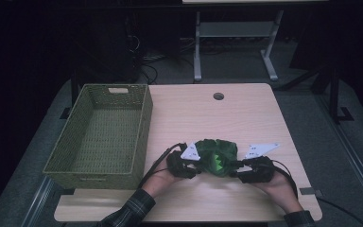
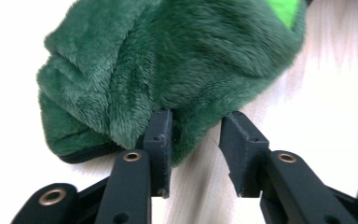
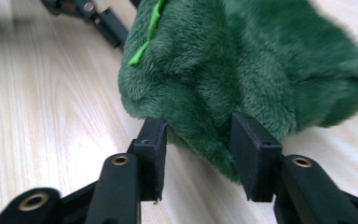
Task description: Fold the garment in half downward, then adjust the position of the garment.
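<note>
A dark green plush toy (image 1: 216,158) with bright green markings lies on the wooden table (image 1: 227,118) near the front edge, between my two grippers. My left gripper (image 1: 196,166) sits at its left side, and in the left gripper view the jaws (image 2: 196,135) stand apart with a furry edge of the toy (image 2: 168,60) lying loosely between them. My right gripper (image 1: 238,170) is at the toy's right side. In the right gripper view its jaws (image 3: 198,140) are also parted, around a fold of the toy (image 3: 242,60) without pinching it.
A green woven basket (image 1: 144,127), with nothing in it, stands on the table's left side. A round cable hole (image 1: 218,96) is near the far edge. Part of the left gripper (image 3: 98,18) shows beyond the toy in the right gripper view. A desk frame (image 1: 236,42) stands behind the table.
</note>
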### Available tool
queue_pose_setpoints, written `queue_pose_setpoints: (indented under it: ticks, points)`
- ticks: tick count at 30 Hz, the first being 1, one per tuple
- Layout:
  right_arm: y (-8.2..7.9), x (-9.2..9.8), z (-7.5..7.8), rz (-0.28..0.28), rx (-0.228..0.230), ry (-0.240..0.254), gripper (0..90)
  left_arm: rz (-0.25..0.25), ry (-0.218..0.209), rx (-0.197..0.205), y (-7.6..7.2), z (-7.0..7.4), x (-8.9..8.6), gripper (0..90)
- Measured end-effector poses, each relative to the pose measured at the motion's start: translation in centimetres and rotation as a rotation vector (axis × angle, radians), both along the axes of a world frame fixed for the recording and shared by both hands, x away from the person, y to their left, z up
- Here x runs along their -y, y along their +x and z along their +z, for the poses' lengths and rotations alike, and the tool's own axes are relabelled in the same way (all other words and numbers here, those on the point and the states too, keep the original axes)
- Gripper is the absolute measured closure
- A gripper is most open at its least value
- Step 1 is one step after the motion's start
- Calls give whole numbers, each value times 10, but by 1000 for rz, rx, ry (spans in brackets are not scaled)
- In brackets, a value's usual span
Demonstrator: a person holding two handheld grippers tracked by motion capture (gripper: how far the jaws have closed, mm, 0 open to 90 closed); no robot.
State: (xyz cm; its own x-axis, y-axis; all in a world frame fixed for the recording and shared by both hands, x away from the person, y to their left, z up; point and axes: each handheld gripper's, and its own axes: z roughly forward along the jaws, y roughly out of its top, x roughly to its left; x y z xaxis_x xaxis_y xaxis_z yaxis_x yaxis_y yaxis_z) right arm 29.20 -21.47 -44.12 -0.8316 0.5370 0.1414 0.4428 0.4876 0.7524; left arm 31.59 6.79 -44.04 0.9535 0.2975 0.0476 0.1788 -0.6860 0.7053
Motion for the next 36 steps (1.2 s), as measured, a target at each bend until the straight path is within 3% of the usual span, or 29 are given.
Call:
queue_pose_setpoints:
  ticks: [8, 12, 16, 19, 23, 31, 36]
  points:
    - [-10, 13, 14, 6, 32, 25, 517, 12, -36, 0, -10, 18, -18, 563]
    - [-11, 19, 24, 2, 52, 42, 537, 29, -74, 10, -8, 27, -20, 683]
    - [-3, 19, 31, -13, 57, 62, 686, 28, -92, 3, 0, 33, -11, 803]
    - [9, 16, 33, -37, 73, 33, 812, 22, -87, -8, 7, 35, -3, 885]
    - [31, 14, 37, -67, 86, 27, 894, 24, -91, -28, 9, 40, 7, 897]
    - [82, 4, 46, -97, 71, -3, 897, 19, -121, -68, 9, 48, 20, 897]
    - [109, -8, 42, -99, 25, -48, 897, -2, -111, -81, 3, 47, 28, 897]
